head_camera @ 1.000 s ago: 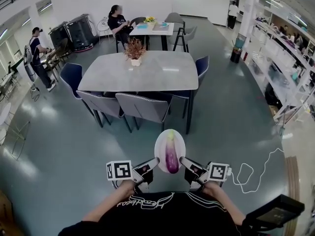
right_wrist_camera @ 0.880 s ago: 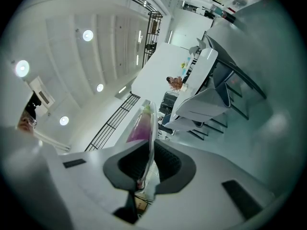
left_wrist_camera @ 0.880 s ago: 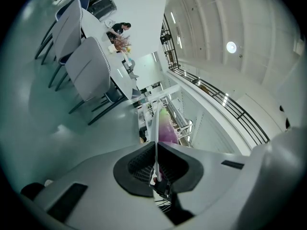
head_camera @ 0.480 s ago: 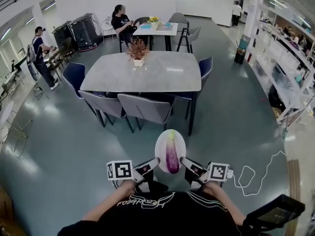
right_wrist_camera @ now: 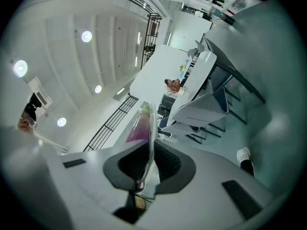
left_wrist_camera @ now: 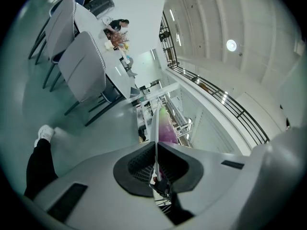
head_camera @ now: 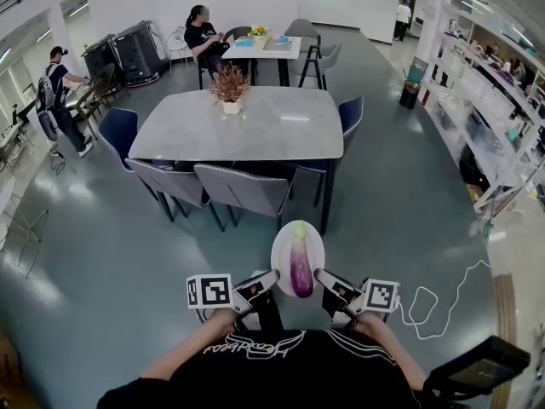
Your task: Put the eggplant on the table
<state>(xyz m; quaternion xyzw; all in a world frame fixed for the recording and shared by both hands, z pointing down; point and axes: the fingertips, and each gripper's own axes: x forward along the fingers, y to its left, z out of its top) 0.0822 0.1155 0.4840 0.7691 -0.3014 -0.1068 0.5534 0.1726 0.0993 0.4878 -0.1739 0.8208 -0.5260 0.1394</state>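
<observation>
At lower centre, my left claw (head_camera: 271, 277) and right claw (head_camera: 321, 274) pinch the round white plate (head_camera: 314, 244) (purple eggplant (head_camera: 300, 264) aboard); I'd next reach the grey table (head_camera: 264, 130).

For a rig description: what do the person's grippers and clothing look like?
Both the left gripper and right gripper have pale grey bodies, black ribbed pads and a white cube with black square markers. The person wears a black top with white lettering.

The white round plate (head_camera: 297, 235) bearing the purple eggplant (head_camera: 300, 264), carried between the left gripper (head_camera: 272, 276) and the right gripper (head_camera: 320, 274), has come a little nearer the grey padded chairs (head_camera: 243, 190) beside the long grey table (head_camera: 255, 130). The standing person with a backpack (head_camera: 49, 88) now shows closer to the head view's left edge.
</observation>
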